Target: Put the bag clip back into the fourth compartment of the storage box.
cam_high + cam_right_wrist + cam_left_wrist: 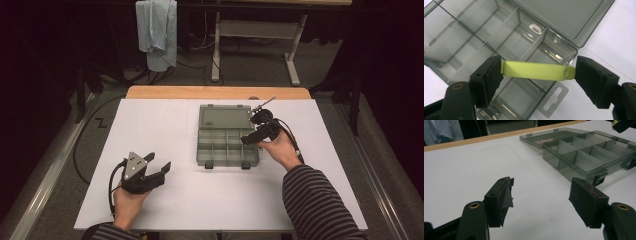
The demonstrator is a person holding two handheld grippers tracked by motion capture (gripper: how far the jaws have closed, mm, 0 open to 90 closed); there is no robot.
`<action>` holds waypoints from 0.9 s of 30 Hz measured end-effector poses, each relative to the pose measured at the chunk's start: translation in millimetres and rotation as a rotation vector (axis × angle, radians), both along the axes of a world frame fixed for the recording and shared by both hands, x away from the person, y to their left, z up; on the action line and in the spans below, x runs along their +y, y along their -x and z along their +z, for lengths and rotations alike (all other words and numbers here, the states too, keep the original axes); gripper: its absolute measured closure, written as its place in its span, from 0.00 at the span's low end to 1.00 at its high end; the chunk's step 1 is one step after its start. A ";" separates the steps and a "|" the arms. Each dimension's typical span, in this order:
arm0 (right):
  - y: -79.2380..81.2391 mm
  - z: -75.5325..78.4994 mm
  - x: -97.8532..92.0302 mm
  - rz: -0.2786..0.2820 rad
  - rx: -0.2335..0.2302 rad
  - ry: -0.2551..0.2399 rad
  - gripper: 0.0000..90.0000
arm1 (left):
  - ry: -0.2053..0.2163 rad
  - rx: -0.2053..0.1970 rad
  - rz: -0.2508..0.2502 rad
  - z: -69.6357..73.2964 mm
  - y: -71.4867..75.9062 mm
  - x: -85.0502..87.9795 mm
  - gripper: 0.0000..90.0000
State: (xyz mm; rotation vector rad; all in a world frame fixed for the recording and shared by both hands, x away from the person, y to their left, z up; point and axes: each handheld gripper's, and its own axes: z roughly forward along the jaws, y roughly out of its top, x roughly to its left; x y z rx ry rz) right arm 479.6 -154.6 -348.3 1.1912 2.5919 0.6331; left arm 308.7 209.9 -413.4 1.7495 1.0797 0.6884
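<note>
- evidently the right gripper [537, 71] holds one yellow-green clip [537, 71] lengthwise between wide-set jaws, poised over the organizer box [227, 142], probably to drop it into a compartment.
- the left gripper [541, 197] rests apart on the table [150, 125], jaws wide open and empty, likely waiting.
- one box, lid laid back flat; eight compartments, it seems.

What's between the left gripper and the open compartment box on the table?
Nothing but bare white table. In the high view and the left gripper view, the left gripper, jaws open, is apart from the compartment box, with no object between.
</note>
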 end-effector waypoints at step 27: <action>-16.8 -12.6 4.1 -0.006 0.028 0.055 0.27 | -0.001 -0.005 -0.002 0.2 0.3 0.1 0.38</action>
